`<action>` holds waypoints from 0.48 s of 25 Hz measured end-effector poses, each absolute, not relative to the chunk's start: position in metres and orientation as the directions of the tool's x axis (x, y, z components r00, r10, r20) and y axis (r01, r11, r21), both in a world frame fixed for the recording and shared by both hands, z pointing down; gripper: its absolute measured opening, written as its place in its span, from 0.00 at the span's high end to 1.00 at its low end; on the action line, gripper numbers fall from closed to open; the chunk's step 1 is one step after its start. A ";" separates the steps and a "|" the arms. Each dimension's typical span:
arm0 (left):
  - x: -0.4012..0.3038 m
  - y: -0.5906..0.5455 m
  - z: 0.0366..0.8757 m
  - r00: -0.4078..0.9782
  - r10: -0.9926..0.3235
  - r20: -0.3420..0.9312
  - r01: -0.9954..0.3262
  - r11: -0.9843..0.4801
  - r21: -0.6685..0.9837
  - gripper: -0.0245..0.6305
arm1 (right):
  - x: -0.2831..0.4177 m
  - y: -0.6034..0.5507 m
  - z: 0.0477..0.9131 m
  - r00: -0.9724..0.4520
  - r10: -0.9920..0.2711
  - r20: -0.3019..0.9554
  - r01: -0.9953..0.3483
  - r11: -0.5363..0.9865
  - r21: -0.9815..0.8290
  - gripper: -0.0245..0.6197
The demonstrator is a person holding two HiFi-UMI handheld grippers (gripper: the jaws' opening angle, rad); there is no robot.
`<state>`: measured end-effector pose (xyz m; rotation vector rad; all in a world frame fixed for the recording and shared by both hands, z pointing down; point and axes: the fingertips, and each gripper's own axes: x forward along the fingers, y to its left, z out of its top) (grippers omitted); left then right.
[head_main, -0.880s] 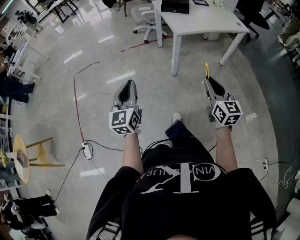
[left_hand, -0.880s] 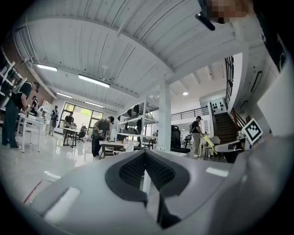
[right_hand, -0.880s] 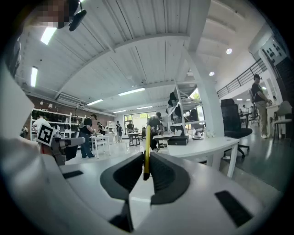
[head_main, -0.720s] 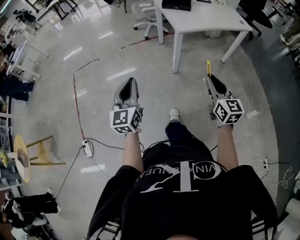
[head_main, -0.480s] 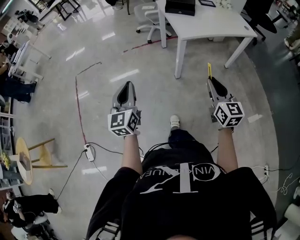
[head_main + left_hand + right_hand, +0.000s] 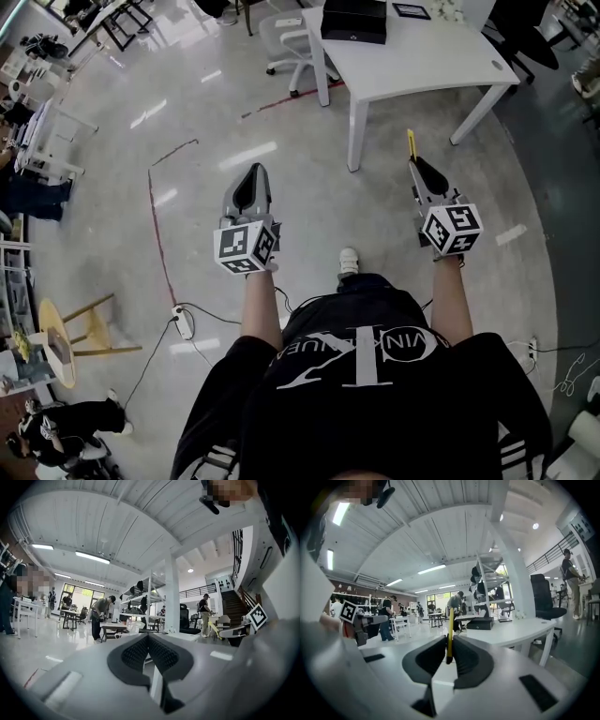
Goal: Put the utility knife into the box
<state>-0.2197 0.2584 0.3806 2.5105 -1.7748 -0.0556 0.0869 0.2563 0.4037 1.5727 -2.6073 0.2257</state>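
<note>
A yellow utility knife (image 6: 411, 142) sticks out forward from my right gripper (image 6: 413, 164), which is shut on it. In the right gripper view the knife (image 6: 449, 630) stands as a thin yellow strip clamped between the dark pads of the right gripper (image 6: 449, 645). A black box (image 6: 353, 21) rests on the white table (image 6: 422, 56) ahead; it also shows as the dark box (image 6: 479, 624) on the table (image 6: 511, 632). My left gripper (image 6: 255, 171) hangs over the floor, shut and empty, pads together in its own view (image 6: 148, 639).
A white office chair (image 6: 281, 33) stands left of the table. A red tape line (image 6: 155, 206) runs along the floor. A power strip with cable (image 6: 183, 322) and a yellow stool (image 6: 66, 342) lie at the left. The person's shoe (image 6: 349, 260) is between the grippers.
The person has stepped toward the table, so the table and black box show more fully at the top. Both grippers keep their pose; the knife stays held.
</note>
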 end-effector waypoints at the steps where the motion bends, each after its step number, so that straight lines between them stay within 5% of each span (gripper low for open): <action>1: -0.216 0.250 0.381 0.338 -0.941 0.013 -0.939 -0.336 0.075 0.95 | 0.090 0.249 0.404 -0.468 -0.871 0.151 -0.884 0.460 -0.086 0.87; 12: -0.191 0.168 0.364 0.342 -0.940 0.003 -0.939 -0.342 0.022 0.95 | 0.102 0.168 0.404 -0.512 -0.852 0.107 -0.857 0.500 -0.122 0.87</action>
